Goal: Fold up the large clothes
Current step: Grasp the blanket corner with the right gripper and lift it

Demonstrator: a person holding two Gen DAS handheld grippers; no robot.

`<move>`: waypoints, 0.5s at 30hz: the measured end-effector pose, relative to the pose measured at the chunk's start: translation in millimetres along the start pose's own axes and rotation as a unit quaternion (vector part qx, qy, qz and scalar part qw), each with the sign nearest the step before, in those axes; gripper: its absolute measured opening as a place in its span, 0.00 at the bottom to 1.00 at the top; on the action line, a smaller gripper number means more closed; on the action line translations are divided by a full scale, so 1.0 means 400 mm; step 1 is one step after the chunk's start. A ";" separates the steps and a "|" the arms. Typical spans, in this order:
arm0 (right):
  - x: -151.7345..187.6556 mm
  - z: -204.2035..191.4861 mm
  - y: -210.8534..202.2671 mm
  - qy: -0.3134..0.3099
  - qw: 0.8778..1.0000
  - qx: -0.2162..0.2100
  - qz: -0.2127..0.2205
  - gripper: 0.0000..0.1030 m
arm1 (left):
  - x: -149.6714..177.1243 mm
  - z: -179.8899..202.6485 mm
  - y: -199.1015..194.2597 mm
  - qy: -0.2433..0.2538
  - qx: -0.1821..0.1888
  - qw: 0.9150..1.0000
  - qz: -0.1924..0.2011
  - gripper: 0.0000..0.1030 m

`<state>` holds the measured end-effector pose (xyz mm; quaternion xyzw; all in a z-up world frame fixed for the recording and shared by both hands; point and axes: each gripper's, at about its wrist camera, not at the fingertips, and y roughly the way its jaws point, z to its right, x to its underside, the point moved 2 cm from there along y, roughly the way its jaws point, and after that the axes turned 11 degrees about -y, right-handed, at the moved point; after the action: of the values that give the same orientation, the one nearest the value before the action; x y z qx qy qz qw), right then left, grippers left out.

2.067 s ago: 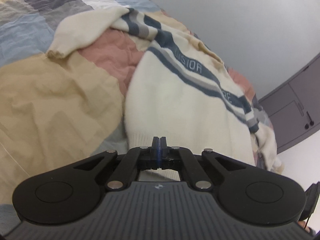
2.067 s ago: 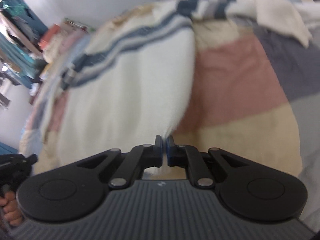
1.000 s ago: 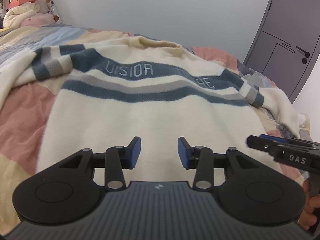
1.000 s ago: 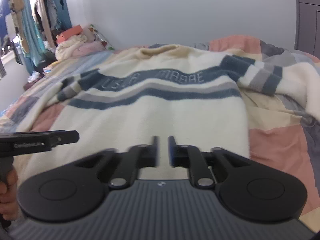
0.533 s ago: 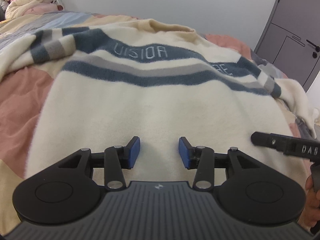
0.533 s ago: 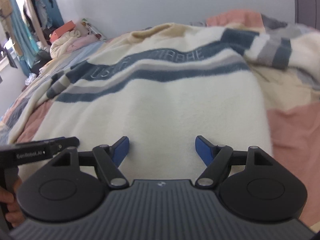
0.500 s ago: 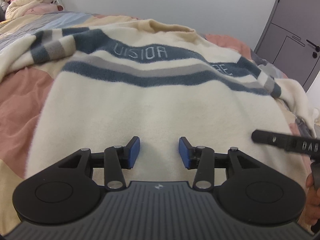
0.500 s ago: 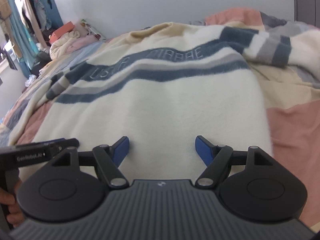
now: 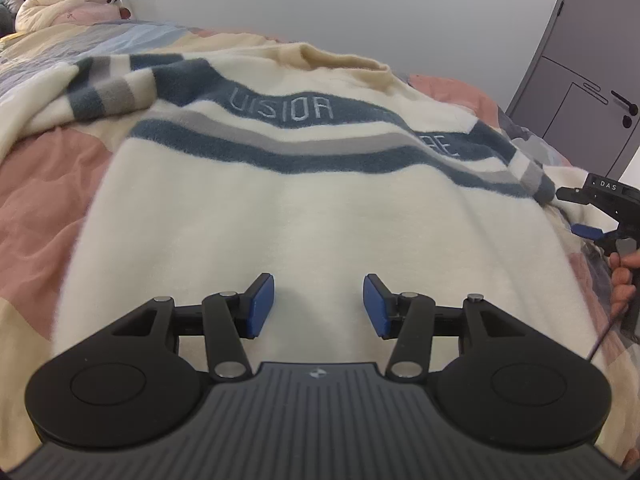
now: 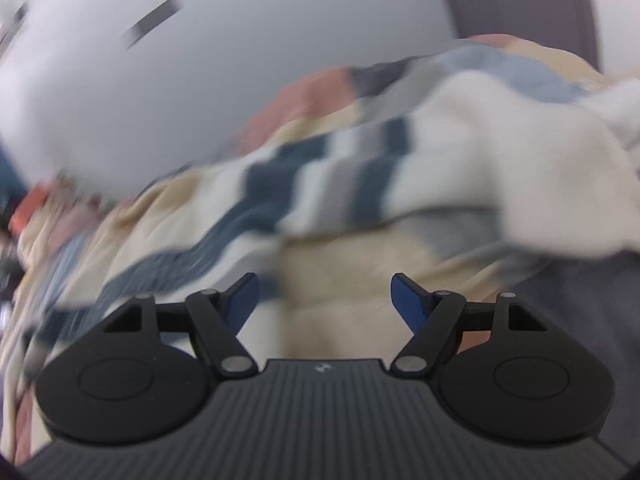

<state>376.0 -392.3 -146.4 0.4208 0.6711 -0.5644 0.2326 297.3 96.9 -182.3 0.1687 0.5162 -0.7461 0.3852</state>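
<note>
- Since half a second ago the right gripper (image 10: pixel 324 300) has swung away from the sweater's body to the side; its view is now blurred and looks at the striped sleeve (image 10: pixel 360 184) instead of the chest.
- Its jaws have gone from nearly together a second ago to wide apart, and nothing is between them; only bedding shows in the gap.
- By contrast the left gripper (image 9: pixel 319 306) has hardly shifted. It hovers low over the lower part of the sweater (image 9: pixel 320 220), its jaws are opening, and no cloth is between the blue pads (image 9: pixel 262 304).
- Seen from the left wrist view, the right gripper (image 9: pixel 588 216) now sits at the far right edge, just beside the striped end of that sleeve, with a hand (image 9: pixel 624 280) on its handle.
- My reading is that the body was laid flat first, front up with the lettering showing, so that the sleeves can be folded inward; the right side seems to go for its sleeve.
- At present the sweater lies spread on the bed, collar (image 9: pixel 340 60) toward the far wall, both sleeves stretched out to the sides.
- Under it is a patchwork quilt (image 9: pixel 48 168) in pink, beige and blue, soft and wrinkled, so the cloth may drag a little.
- Behind stands a plain pale wall (image 9: pixel 360 8), a grey door (image 9: pixel 592 92) at the right, and a pile of soft things (image 9: pixel 60 4) at the far left.
</note>
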 end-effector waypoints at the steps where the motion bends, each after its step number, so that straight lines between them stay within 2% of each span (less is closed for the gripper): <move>1: -0.002 0.032 0.014 0.017 1.000 0.000 0.002 0.73 | 0.000 -0.002 0.001 -0.002 0.002 1.000 0.002 0.54; 4: -0.004 0.101 0.045 0.055 0.998 0.013 0.004 0.74 | -0.004 -0.012 -0.002 -0.023 0.011 1.000 0.011 0.54; 9: -0.010 0.194 0.070 0.112 0.993 0.029 0.036 0.72 | -0.011 -0.029 0.002 -0.051 0.019 0.998 0.014 0.54; 11: -0.010 0.267 0.062 0.170 0.981 0.046 0.075 0.72 | -0.011 -0.030 0.004 -0.051 0.019 0.998 0.018 0.54; 15: -0.020 0.365 0.004 0.220 0.958 0.094 0.160 0.74 | -0.008 -0.023 0.008 -0.042 0.015 0.999 0.023 0.54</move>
<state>357.6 -534.0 -178.3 0.6560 0.5739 -0.4737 0.1260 300.2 106.0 -186.0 0.1549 0.4843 -0.7513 0.4208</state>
